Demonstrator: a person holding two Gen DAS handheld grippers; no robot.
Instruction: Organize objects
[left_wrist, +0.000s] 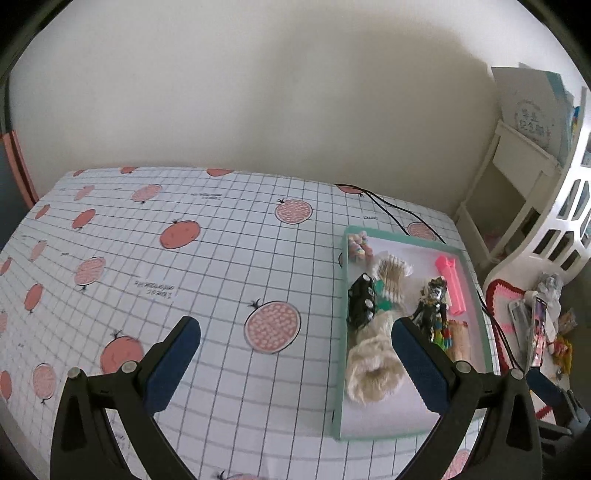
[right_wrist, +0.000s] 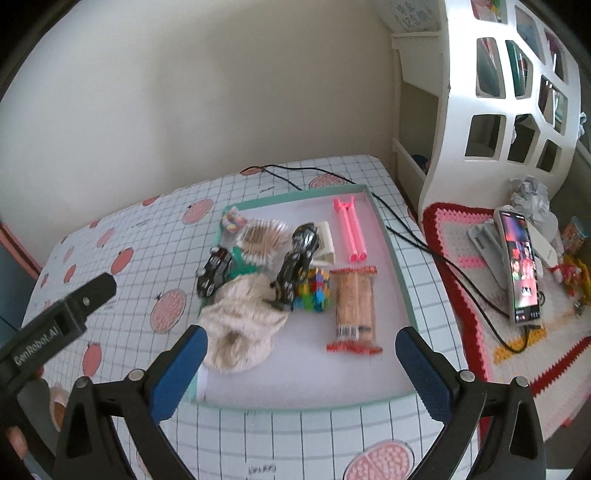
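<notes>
Both grippers stand with jaws spread wide, nothing between the pads. Right gripper (right_wrist: 301, 363) hovers over the near end of the green-rimmed tray (right_wrist: 397, 258); left gripper (left_wrist: 295, 356) is over bare checked cloth (left_wrist: 184, 258), the tray just beyond its right jaw.

Contents, all inside the tray: cream knit hat (right_wrist: 240, 325) ahead of the right gripper's left jaw, black toy car (right_wrist: 216, 271) beyond it, dark figure (right_wrist: 297, 258) and coloured blocks (right_wrist: 314, 290) ahead of the gap, snack packet (right_wrist: 354, 306) toward the right jaw, pink tool (right_wrist: 351, 229) farther off.

Judgement: the pile fits either items gathered in or awaiting removal; step undetermined. Any pick requires lowering open jaws astride one item.
</notes>
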